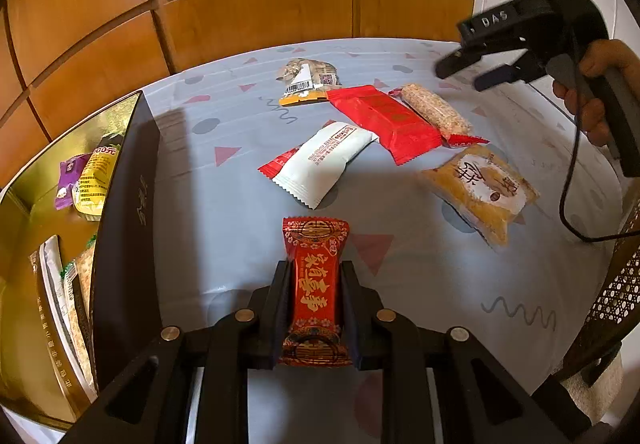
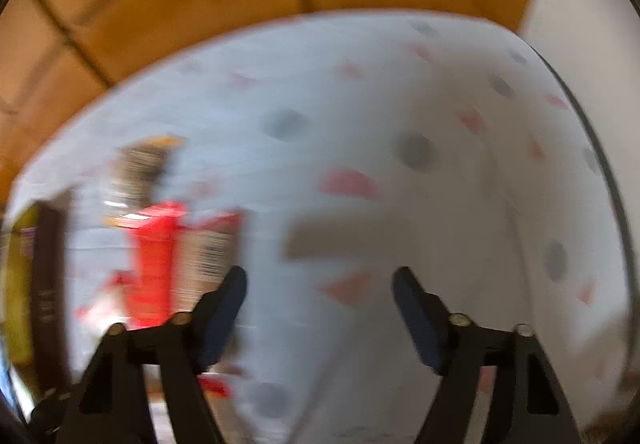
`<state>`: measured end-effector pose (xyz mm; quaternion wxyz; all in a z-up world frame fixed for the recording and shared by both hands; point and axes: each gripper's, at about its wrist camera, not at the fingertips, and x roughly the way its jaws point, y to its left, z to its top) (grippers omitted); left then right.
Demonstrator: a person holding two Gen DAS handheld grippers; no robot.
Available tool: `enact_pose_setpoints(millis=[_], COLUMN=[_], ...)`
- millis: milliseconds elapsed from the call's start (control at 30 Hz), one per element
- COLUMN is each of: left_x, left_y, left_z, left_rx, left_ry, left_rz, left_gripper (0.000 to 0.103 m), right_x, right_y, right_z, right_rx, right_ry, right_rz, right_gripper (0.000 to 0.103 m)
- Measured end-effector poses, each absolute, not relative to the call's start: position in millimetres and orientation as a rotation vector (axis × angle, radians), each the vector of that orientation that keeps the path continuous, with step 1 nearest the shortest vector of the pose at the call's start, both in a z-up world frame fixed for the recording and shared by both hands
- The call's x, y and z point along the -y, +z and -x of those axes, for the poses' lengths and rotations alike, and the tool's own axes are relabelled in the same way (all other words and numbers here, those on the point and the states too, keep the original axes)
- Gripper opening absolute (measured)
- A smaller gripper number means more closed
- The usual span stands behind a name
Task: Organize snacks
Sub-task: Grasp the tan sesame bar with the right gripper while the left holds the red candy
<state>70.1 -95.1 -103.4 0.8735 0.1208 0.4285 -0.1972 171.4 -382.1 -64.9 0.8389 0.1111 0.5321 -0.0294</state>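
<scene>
Left wrist view: clamping small red gold-printed snack packet (image 1: 315, 290) between left gripper (image 1: 315, 280) pads, above patterned tablecloth (image 1: 224, 228); black gold-lined box (image 1: 124, 228) lying leftward. Worth lifting clear over its wall. Right gripper (image 2: 319, 284) hanging part-open, empty.

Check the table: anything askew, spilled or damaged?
Nothing spilled or torn. The loose snacks lie scattered at odd angles; the red packet overlaps the orange-edged packet and touches the grain bar. The right wrist view is too blurred to judge.
</scene>
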Motion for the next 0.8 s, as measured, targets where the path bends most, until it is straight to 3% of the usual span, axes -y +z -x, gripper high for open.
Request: enact_pose_setpoints(millis=[167,200,233,300,800], left_x=[93.6,93.3,92.9,92.8,94.4], left_y=[-103.0,-102.9,-102.8,-102.8,-104.2], left_z=[-71.9,-72.1,-72.3,-72.6,-72.7], left_rx=[-0.906,-0.907,-0.908,-0.911,-0.918], left_ry=[-0.414,-0.415,-0.417,-0.418,-0.410], left_rz=[-0.230,-0.226,-0.224,-0.220,-0.229], left_gripper=[0.024,0.024,0.024,0.024,0.024], right_x=[323.7,316.6,311.8,302.4,300.6], right_y=[-67.4,-70.0,-76.9,-85.2,-93.3], right_z=[-170.7,-174.6,-176.1,-177.3,-178.9], right_rx=[-1.125,-1.138,-1.154,-1.160,-1.175], right_ry=[0.141,0.146,0.146,0.107,0.108], right_rz=[-0.126,-0.106,-0.075,0.000,0.061], right_gripper=[0.067,0.059,0.044,0.031,0.032])
